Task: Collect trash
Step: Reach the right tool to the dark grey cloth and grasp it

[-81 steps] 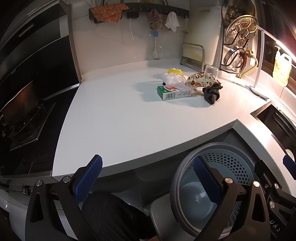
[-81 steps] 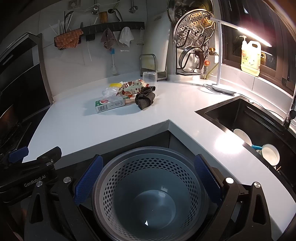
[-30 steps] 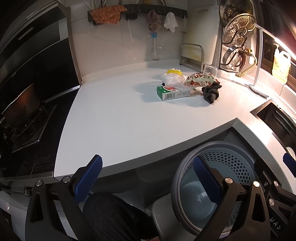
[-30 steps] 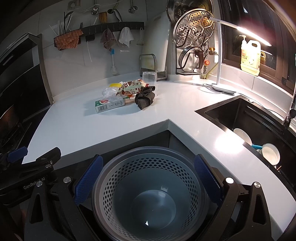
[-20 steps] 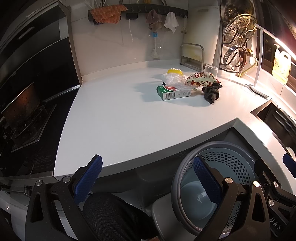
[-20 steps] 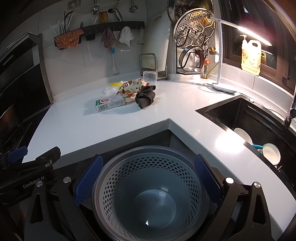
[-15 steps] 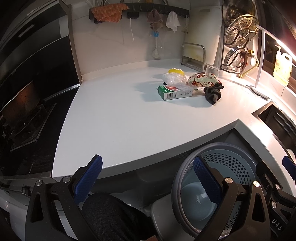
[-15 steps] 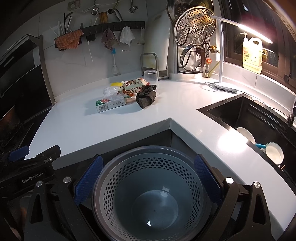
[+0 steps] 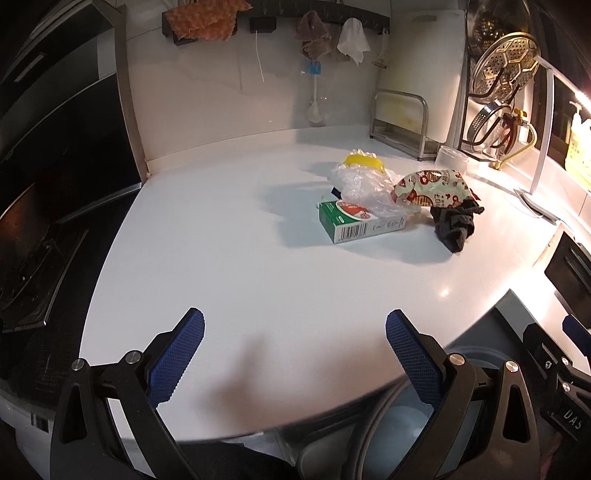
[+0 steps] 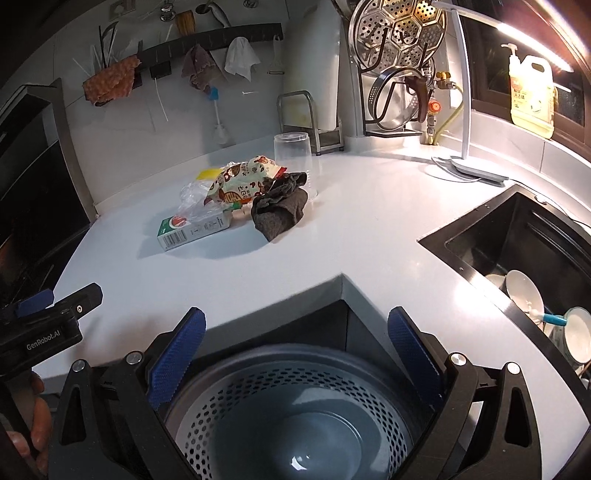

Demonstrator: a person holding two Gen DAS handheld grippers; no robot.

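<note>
Both grippers, left gripper (image 9: 294,341) and right gripper (image 10: 295,338), gape wide, empty. Green rectangular cardboard carton (image 9: 360,222): judged light, stiff; grip across its narrow sides.

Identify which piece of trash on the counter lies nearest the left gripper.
The green carton: it lies at the pile's near edge, ahead of the left gripper; the bag, wrapper and dark cloth lie farther back.

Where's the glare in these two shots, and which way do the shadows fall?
Right wrist view: the lamp strip blows out top right, and the sink stays dark. Left wrist view: glare at the right edge, the green box shadows leftward, the stove side is nearly black; fisheye bends the counter edge.
</note>
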